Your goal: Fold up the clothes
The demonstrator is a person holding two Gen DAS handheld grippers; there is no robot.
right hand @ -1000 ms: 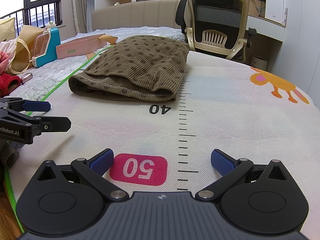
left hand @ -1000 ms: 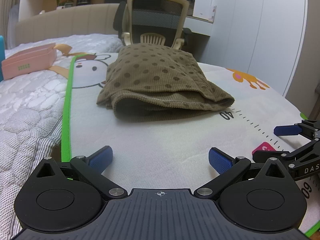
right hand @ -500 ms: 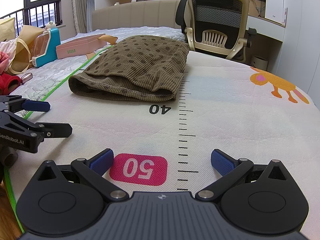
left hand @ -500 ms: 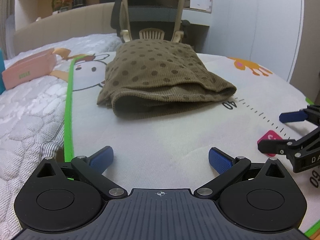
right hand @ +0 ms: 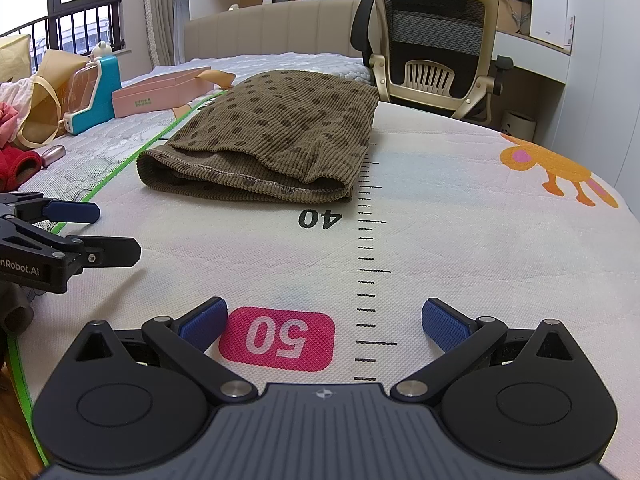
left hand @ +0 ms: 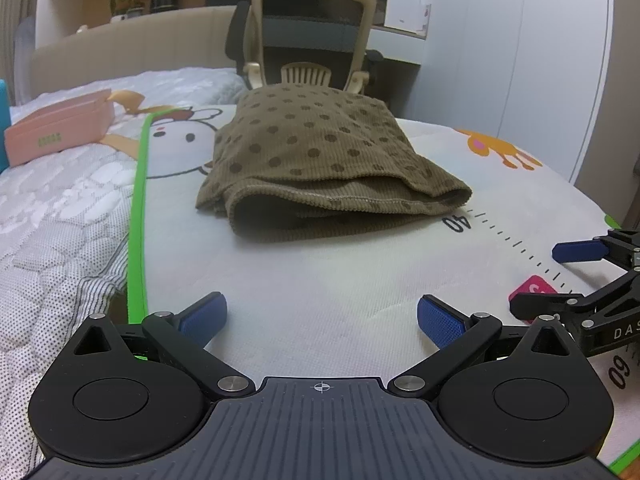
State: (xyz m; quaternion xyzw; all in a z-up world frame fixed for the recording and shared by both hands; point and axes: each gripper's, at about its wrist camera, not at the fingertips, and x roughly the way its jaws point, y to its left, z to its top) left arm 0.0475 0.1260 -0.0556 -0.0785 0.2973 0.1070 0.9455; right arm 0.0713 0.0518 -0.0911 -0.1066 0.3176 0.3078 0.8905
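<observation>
A brown corduroy garment with dark dots (left hand: 316,168) lies folded in layers on the white play mat (left hand: 320,280), its open hem toward me. In the right wrist view the same garment (right hand: 272,144) sits left of the printed ruler line, beyond the "40" mark. My left gripper (left hand: 322,316) hovers low over bare mat well short of the garment, open, nothing between its blue pads. My right gripper (right hand: 324,320) is open too, above the pink "50" label (right hand: 277,340). Each gripper shows at the other view's edge: the right one (left hand: 576,276), the left one (right hand: 76,228).
A green border (left hand: 138,208) edges the mat; quilted bedding lies beyond it. A pink box (right hand: 160,94), a teal toy case (right hand: 94,96), a paper bag and red clothing (right hand: 16,160) sit to the left. An office chair (right hand: 432,52) stands behind the mat.
The left gripper has swung and shifted slightly, so the garment sits more centred in its view. The right gripper has stayed still. Both remain open.
</observation>
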